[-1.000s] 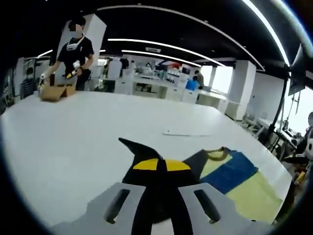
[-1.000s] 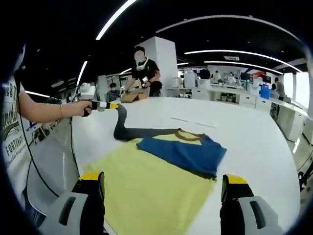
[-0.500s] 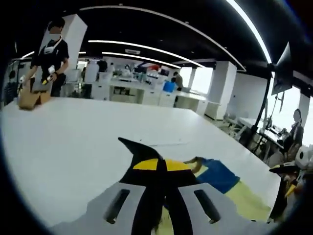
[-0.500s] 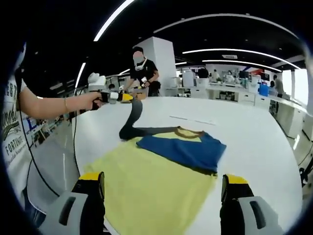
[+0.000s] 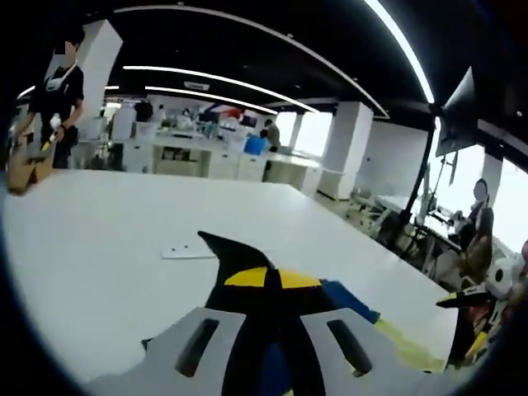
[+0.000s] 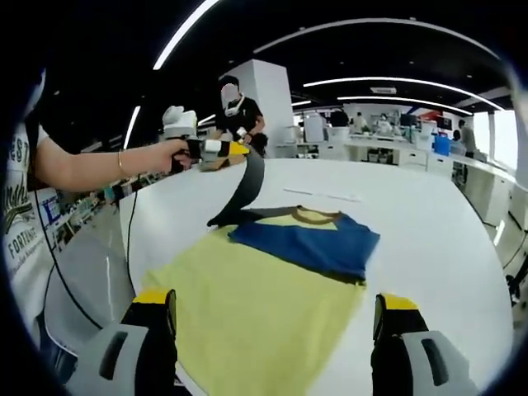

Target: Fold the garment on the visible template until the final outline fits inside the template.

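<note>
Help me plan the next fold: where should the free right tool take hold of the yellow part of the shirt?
Probably the near hem corner of the yellow panel. It lies flat and single-layered between the open right tool jaws, so slide in low from the near table edge. The left tool already lifts the dark sleeve, and the blue panel is doubled on top.

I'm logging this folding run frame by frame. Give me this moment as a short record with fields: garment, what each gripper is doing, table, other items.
garment: yellow T-shirt with blue folded sleeve panel, lying flat on the table
lifted part: dark grey sleeve, raised off the table
left gripper: shut on the dark grey sleeve, held up by a person's hand
right gripper: open, fingers apart above the near hem, holding nothing
table: large white tabletop
other items: flat white strip on the table beyond the garment
</note>
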{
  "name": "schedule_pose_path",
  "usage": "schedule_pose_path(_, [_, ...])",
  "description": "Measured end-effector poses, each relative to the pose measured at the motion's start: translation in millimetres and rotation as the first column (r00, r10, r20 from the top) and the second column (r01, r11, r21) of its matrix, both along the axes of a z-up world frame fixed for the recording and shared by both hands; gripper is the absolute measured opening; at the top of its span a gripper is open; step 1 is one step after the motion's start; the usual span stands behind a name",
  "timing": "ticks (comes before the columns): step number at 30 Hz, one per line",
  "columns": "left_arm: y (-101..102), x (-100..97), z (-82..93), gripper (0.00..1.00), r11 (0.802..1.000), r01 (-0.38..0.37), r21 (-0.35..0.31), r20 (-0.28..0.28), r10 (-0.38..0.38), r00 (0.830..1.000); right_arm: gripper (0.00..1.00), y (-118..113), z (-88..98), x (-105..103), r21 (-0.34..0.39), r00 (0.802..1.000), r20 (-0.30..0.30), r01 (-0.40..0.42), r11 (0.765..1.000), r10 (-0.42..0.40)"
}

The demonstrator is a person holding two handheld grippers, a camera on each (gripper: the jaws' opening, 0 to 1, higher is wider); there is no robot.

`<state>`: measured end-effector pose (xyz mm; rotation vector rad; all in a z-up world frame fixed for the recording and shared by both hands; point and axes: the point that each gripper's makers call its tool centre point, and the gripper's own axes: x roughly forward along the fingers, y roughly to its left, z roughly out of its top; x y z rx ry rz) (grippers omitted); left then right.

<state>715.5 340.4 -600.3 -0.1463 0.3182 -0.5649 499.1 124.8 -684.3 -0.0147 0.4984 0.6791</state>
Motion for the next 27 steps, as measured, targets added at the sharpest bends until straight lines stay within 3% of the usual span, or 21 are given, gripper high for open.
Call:
schedule_pose_path(13, [-69.2, 0.7, -4.2, 0.00, 0.988, 0.152, 0.032, -0.005, -0.152, 0.988, 0.99, -1.9, -5.3, -0.4, -0.001, 1.000, -0.019, 0.011, 1.000, -0.011])
schedule_pose_path(16, [-88.1, -1.3, -8.2, 0.00, 0.978, 0.196, 0.067, -0.001, -0.197, 0.980, 0.99, -2.0, -5.1, 1.3, -0.002, 1.000, -0.018, 0.014, 1.000, -0.014])
schedule_pose_path(27, [-143.1, -17.1, -22.4, 0.00, 0.949, 0.307, 0.072, -0.022, -0.306, 0.952, 0.99, -1.7, -6.4, -0.1, -0.001, 1.000, -0.023, 0.019, 1.000, -0.019])
